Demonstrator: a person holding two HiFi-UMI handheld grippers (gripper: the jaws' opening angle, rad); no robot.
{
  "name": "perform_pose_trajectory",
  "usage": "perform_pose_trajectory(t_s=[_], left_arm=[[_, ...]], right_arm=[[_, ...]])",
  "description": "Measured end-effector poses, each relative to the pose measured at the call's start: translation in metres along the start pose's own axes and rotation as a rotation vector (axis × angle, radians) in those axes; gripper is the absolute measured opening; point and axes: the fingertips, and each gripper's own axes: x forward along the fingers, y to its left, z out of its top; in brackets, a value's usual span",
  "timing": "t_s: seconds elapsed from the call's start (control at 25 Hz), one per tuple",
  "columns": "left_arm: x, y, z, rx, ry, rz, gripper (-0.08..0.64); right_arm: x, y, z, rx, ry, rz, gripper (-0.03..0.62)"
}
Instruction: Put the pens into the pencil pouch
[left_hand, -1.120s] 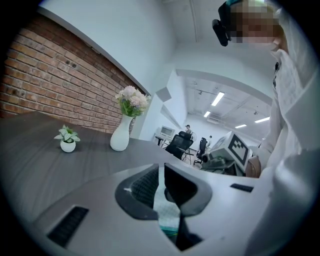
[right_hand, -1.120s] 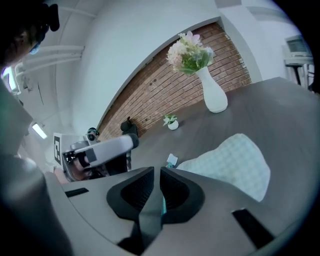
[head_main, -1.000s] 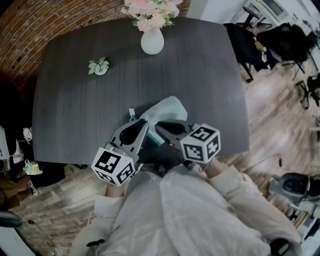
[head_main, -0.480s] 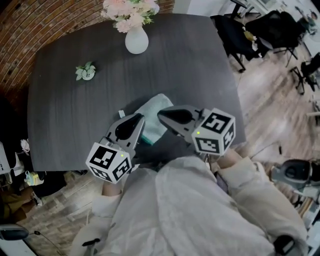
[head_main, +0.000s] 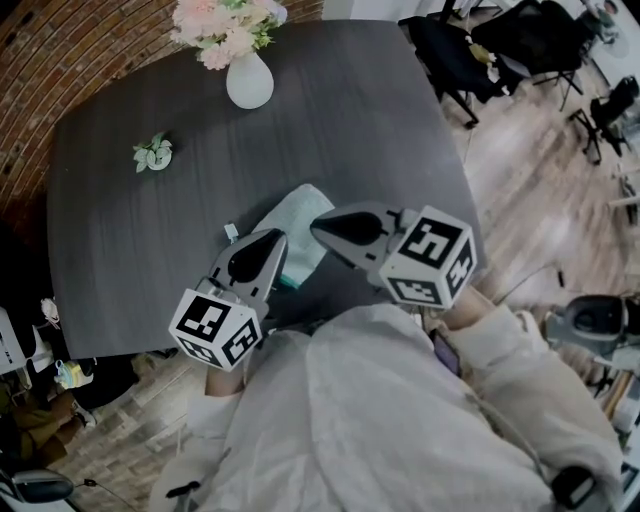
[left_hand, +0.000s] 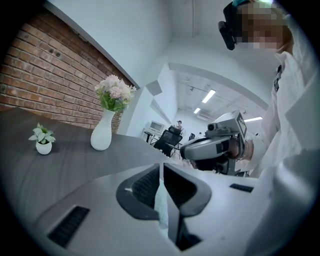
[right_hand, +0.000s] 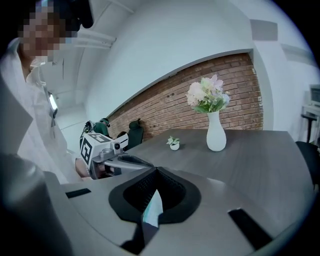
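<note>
A pale mint pencil pouch (head_main: 298, 214) lies near the front edge of the dark table (head_main: 140, 240), with both grippers at its near end. My left gripper (head_main: 283, 238) is shut on a thin fold of the pouch's fabric (left_hand: 161, 200). My right gripper (head_main: 316, 226) has just been closing and now pinches the pouch's pale teal fabric (right_hand: 151, 207) between its pads. Each gripper appears in the other's view: the right gripper (left_hand: 192, 150) and the left gripper (right_hand: 135, 162) face one another closely. I cannot make out any pen.
A white vase of pink flowers (head_main: 248, 82) stands at the table's far edge, and a small potted plant (head_main: 153, 153) sits to its left. Dark chairs (head_main: 450, 45) stand past the table's right side. A brick wall (head_main: 40, 40) runs behind.
The right gripper has risen and rolled, so its marker cube looks larger and turned. The left gripper shifted slightly. The pouch stays between the two.
</note>
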Motion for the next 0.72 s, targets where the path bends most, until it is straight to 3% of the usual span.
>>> perform_pose_trajectory(t_s=[0.36,0.72], left_arm=[[0.004,-0.010,-0.004,0.002,0.012,-0.037,0.028],[0.004,-0.010,-0.011,-0.054,0.011,-0.039,0.028]], right_arm=[[-0.005,0.004,0.003,-0.032,-0.009,-0.010,0.005],[-0.008,0.005,0.002,-0.013,-0.005,-0.028,0.005]])
